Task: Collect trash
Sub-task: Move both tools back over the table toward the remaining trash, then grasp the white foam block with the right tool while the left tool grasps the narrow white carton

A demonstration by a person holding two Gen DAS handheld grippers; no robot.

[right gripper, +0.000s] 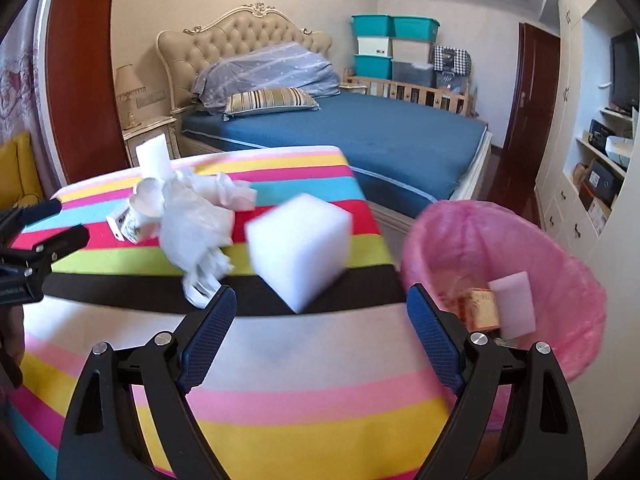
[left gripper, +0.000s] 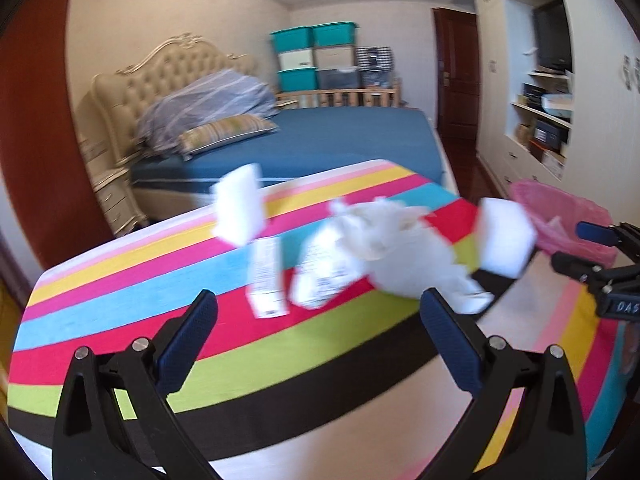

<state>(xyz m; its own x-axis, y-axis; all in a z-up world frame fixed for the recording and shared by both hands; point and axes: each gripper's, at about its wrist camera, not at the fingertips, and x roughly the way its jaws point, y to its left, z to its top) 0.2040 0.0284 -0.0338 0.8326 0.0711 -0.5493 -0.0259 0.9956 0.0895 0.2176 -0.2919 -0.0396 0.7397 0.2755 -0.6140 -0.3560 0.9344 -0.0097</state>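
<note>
Trash lies on a striped cloth. A crumpled white plastic wrap sits mid-table beside two small printed packets. One white foam block lies at the table's right edge, another at the far side. My left gripper is open and empty, just short of the packets and wrap. My right gripper is open and empty, just short of the near foam block. A pink-lined bin holds a foam piece and a box.
A bed with a blue sheet stands beyond the table. White shelving lines the right wall. A nightstand with a lamp stands left of the bed. Storage boxes are stacked at the back.
</note>
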